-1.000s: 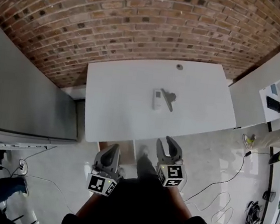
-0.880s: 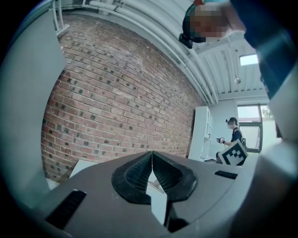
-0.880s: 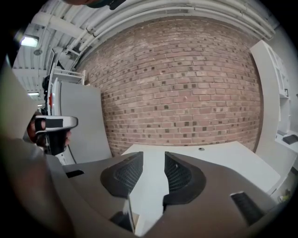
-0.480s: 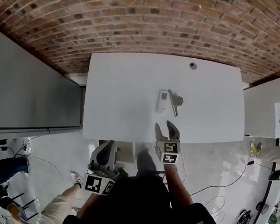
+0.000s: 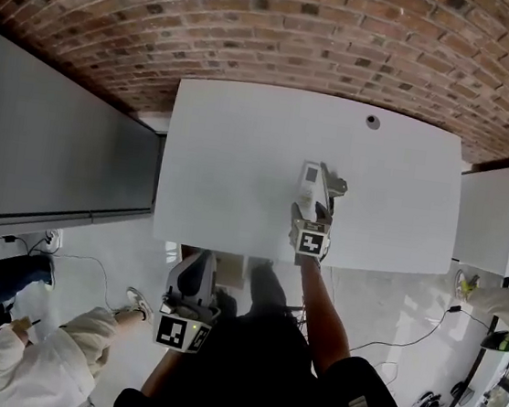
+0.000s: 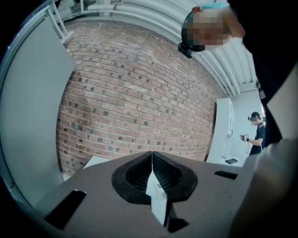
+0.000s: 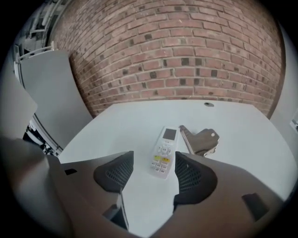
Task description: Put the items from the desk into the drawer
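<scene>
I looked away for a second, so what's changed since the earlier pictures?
The right gripper reached out over the desk toward the remote, its jaws just opening with nothing gripped between them. The left gripper stayed shut by the body; remote and metal clip unmoved.

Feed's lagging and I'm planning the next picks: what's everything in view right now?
desk: one, white, centre, against the wall
remote: one, white, on the desk, right of centre
clip: one, grey metal, just right of the remote
grommet: one, dark, near the desk's far edge
wall: one, red-brown brick, behind the desk
panel: one, grey, left of the desk
cables: several, floor at right
bystander: one, pale top, lower left
left tool: shut, empty, short of the desk
right tool: open, jaws just been opening, at the remote's near end, nothing gripped
</scene>
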### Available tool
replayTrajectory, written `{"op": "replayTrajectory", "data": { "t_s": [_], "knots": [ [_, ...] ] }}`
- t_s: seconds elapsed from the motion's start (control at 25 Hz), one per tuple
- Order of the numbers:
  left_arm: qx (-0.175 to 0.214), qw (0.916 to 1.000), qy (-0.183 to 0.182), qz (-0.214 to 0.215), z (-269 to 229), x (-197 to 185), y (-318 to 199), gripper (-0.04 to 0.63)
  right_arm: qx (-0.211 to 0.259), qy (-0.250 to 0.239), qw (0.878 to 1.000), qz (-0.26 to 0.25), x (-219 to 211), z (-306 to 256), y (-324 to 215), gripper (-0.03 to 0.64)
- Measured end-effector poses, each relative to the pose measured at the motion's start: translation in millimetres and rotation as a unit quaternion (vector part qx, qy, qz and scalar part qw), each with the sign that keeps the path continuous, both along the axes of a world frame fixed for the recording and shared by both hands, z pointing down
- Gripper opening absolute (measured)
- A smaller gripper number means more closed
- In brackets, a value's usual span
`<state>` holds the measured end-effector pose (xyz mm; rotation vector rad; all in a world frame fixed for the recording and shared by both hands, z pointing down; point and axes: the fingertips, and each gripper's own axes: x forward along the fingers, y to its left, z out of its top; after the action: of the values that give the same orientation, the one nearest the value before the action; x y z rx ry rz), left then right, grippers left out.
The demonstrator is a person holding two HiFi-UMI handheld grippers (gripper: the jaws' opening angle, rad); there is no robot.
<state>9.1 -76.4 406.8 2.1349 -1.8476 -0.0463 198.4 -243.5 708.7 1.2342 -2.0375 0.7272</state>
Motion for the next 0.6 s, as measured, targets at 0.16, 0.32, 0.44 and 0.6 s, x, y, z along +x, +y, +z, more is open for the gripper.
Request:
{"op": "replayTrajectory", "data": {
  "t_s": [0.16, 0.32, 0.44, 0.6],
  "knots": [
    [-0.008, 0.9999, 0.0, -0.008, 6.8, -1.5, -1.4, 0.005, -0.02, 0.017, 1.0, 0.002, -2.3, 23.7, -11.2, 0.259],
    [-0.013, 0.9998, 0.003, -0.016, 9.6, -3.2, -1.4, 0.005, -0.053, 0.034, 0.998, 0.001, -3.4, 48.4, -9.5, 0.268],
    [-0.013, 0.9997, 0.003, -0.022, 10.3, -6.6, 0.5, 0.005, -0.047, 0.048, 0.998, 0.002, -1.3, 55.7, -17.4, 0.27],
    [-0.012, 0.9994, 0.001, -0.031, 11.3, -14.3, 7.9, 0.005, -0.058, 0.071, 0.996, 0.015, 9.6, 68.8, -14.2, 0.268]
  ]
}}
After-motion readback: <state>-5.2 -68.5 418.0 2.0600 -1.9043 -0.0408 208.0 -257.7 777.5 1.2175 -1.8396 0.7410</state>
